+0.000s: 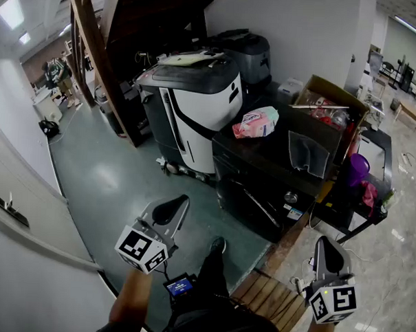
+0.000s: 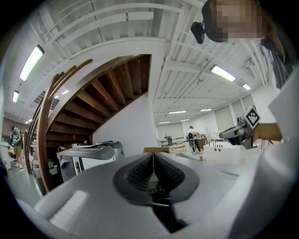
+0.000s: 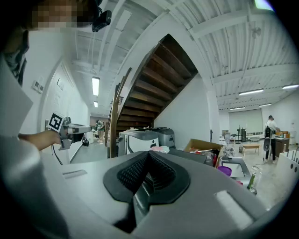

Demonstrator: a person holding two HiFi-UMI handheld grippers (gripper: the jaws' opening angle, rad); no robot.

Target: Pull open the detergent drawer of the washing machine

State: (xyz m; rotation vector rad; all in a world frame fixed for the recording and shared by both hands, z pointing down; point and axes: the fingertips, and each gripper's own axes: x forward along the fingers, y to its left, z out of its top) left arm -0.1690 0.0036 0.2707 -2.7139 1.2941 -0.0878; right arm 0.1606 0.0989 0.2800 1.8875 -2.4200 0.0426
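Both the left tongs [image 1: 176,207] and the right tongs [image 1: 326,244] are pressed together, pinching nothing, and held level. I can't pick out the detergent drawer; maybe it's on the black appliance [image 1: 258,198] ahead. Best to step closer, spread one pair, and grip the drawer front squarely.

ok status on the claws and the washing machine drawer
Left claw shut, empty. Right claw shut, empty. Both held short of the dark washing machine; drawer not made out. Pink pack lies on its top.
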